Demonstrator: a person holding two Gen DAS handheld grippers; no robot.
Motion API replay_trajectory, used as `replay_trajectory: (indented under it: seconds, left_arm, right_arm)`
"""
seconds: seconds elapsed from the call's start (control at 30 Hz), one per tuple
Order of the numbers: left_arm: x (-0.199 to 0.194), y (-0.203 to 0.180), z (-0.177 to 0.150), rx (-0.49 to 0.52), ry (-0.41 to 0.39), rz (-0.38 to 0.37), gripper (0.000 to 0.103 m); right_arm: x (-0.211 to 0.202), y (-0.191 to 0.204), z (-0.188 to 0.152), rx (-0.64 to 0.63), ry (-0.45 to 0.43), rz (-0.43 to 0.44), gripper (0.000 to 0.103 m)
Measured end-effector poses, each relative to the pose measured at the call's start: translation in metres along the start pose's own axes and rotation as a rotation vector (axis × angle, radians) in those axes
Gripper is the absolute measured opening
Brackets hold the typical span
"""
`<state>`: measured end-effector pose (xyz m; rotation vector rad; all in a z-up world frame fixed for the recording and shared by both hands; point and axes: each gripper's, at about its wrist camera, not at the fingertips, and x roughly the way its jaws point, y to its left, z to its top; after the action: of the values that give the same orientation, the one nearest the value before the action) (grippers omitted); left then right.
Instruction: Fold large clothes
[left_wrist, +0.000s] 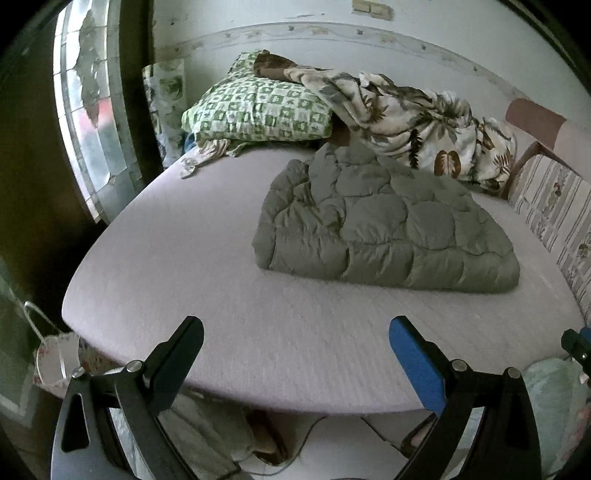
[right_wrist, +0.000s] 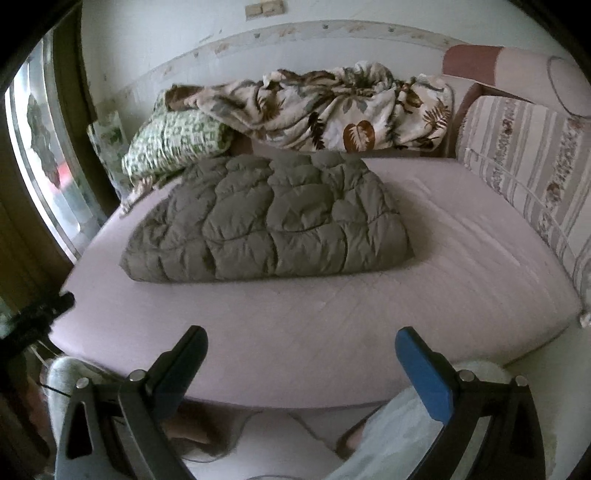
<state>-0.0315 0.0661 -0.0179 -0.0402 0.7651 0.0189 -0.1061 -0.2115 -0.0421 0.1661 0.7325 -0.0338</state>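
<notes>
A grey-green quilted padded garment (left_wrist: 384, 225) (right_wrist: 269, 218) lies folded into a thick bundle on the pale pink mattress (left_wrist: 221, 295) (right_wrist: 443, 277). My left gripper (left_wrist: 295, 332) hangs open over the mattress's near edge, well short of the bundle, with nothing between its fingers. My right gripper (right_wrist: 301, 341) is open too, held back at the near edge, empty. In the left wrist view the right gripper's tip shows at the right border; in the right wrist view the left gripper's tip shows at the left.
A green checked pillow (left_wrist: 258, 110) (right_wrist: 173, 144) and a crumpled leaf-print blanket (left_wrist: 417, 125) (right_wrist: 343, 107) lie along the far wall. A striped floral cushion (left_wrist: 554, 214) (right_wrist: 524, 170) lines the right side. A window (left_wrist: 88, 103) is at left. A person's legs and feet show below the mattress edge.
</notes>
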Motion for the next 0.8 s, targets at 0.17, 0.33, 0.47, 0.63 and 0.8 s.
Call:
replay_trajectory:
  seconds: [0.17,0.33,0.47,0.63,0.8]
  left_arm:
    - [-0.020,-0.005,-0.012,0.023,-0.044,0.034,0.100]
    - [-0.036,-0.010,-0.012,0.041,-0.098,0.054,0.100]
    - [-0.044,-0.013,-0.016,0.030,-0.106,0.048,0.100]
    - [-0.052,-0.019,-0.022,0.019,-0.114,0.026,0.100]
    - [-0.058,-0.027,-0.024,0.046,-0.132,0.039,0.100]
  right_arm:
    - [-0.023,0.009,-0.012,0.007,-0.023,0.018,0.103]
    - [-0.036,0.008,-0.016,0.011,-0.042,0.009,0.103]
    - [-0.042,0.003,-0.019,0.044,-0.036,-0.017,0.103]
    - [-0.048,0.000,-0.028,0.068,-0.029,-0.027,0.103]
    - [-0.051,-0.001,-0.029,0.063,-0.040,-0.026,0.103]
